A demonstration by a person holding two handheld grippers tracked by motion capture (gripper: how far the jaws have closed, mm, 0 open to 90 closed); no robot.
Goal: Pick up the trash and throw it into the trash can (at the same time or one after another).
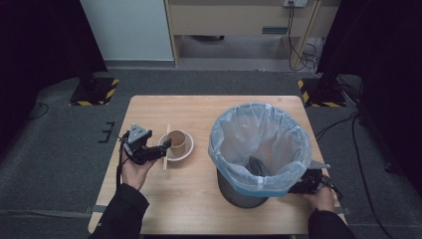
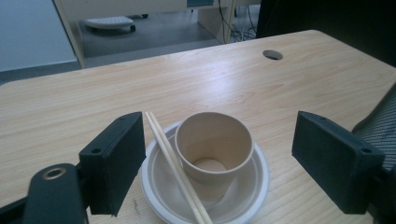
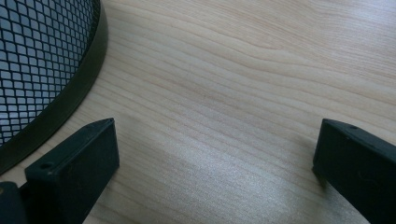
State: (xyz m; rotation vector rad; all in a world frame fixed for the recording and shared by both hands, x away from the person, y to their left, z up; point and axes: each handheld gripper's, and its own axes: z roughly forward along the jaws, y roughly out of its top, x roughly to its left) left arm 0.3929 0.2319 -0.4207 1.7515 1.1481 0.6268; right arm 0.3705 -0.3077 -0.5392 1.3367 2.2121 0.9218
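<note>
Paper cup [image 2: 215, 147] between spread left claw [image 2: 233, 163] jaws

I see a tan paper cup [image 2: 215, 147] in a white round paper bowl [image 2: 243, 193], pale wooden chopsticks [image 2: 175, 165] across it. My black left gripper [image 2: 217, 161] frames them. The black mesh bin [image 3: 44, 65] wears a pale-blue plastic liner [image 1: 259, 142]; light woodgrain table [image 3: 233, 70].
</note>
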